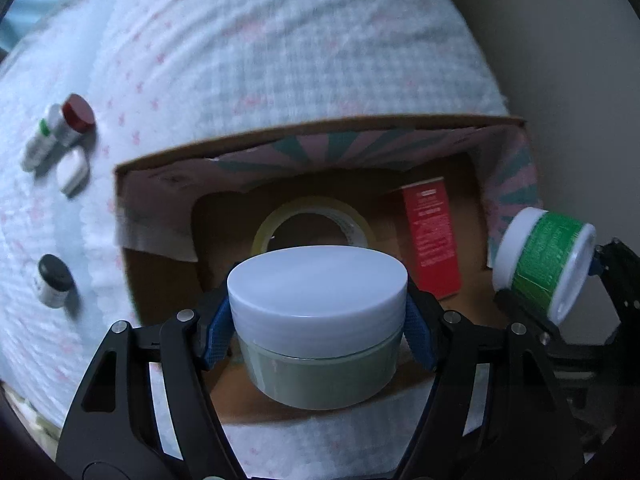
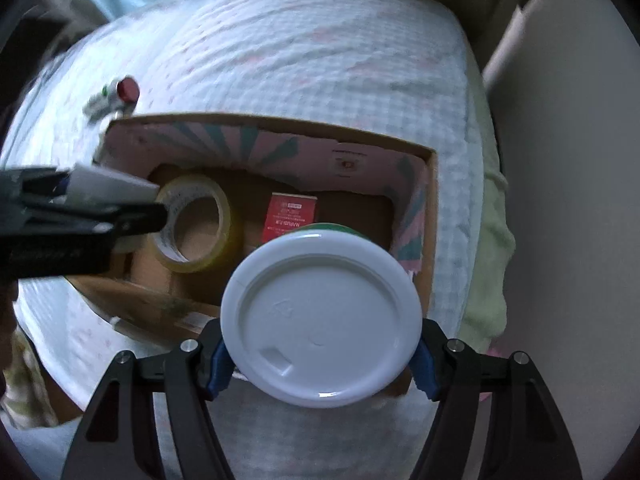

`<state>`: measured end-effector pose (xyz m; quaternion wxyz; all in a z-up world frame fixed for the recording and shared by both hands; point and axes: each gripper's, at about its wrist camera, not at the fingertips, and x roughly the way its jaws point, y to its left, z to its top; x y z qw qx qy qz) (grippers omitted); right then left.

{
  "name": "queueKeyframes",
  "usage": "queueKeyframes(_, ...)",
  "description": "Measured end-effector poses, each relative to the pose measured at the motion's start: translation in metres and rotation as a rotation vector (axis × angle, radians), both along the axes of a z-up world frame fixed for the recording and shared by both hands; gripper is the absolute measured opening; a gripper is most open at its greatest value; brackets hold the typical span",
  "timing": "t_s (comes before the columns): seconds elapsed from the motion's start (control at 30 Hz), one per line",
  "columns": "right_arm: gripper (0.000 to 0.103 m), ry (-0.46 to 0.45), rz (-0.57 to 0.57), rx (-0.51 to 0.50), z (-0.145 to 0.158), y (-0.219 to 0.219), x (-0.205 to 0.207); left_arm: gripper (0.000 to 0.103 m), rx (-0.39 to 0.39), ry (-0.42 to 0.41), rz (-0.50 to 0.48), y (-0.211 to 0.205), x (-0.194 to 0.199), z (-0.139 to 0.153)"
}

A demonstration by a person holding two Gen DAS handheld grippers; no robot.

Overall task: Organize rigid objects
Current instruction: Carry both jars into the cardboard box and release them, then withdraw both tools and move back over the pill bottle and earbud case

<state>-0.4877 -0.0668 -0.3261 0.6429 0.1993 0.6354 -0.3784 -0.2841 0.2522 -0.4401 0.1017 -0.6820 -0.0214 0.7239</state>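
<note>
A: Why are both jars held above the cardboard box [image 1: 132, 184]?

B: I judge they are meant to go in beside the tape roll [image 1: 316, 220] and the red carton [image 1: 432, 240] already on its floor — held from above so each can be lowered straight down.

A: And the grips?

B: The left tool [image 1: 318, 328] is clenched on the lilac-lidded jar [image 1: 318, 292], blue pads on its sides at 3 and 9 o'clock. The right tool [image 2: 320, 356] grasps the green-labelled tub [image 2: 320, 320] likewise (its white end faces the camera).

A: What remains out?

B: On the bed [image 1: 280, 60], at 9 to 10 o'clock of the left tool: a red-capped bottle [image 1: 74, 120], a white case [image 1: 72, 176], a dark-lidded pot [image 1: 54, 284].
</note>
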Motion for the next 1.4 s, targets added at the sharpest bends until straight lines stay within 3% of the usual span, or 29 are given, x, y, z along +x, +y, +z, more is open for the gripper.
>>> queueKeyframes(0.3, 0.067, -0.022, 0.033, -0.023, -0.011, -0.003, -0.003, 0.068, -0.019, -0.012, -0.008, 0.002, -0.011, -0.024)
queueKeyframes(0.33, 0.068, -0.025, 0.033, -0.027, -0.012, -0.003, -0.003, 0.079, -0.022, -0.003, -0.010, 0.002, -0.012, -0.022)
queueKeyframes(0.37, 0.072, -0.033, 0.034, -0.035, -0.010, -0.003, -0.004, 0.091, -0.018, 0.019, -0.010, 0.002, -0.013, -0.017)
queueKeyframes(0.4, 0.096, -0.048, 0.036, -0.048, -0.007, -0.003, -0.004, 0.103, -0.021, 0.038, -0.008, 0.000, -0.014, -0.012)
queueKeyframes(0.43, 0.103, -0.076, 0.047, -0.059, -0.002, -0.002, -0.005, 0.103, -0.029, 0.056, -0.008, -0.002, -0.014, -0.008)
queueKeyframes(0.93, 0.103, -0.106, -0.045, -0.081, 0.009, 0.001, -0.021, 0.103, -0.047, 0.072, 0.029, -0.031, -0.013, 0.009)
queueKeyframes(1.4, 0.103, -0.114, -0.123, -0.118, 0.038, 0.011, -0.020, 0.103, -0.027, 0.153, 0.039, -0.048, 0.013, 0.059)
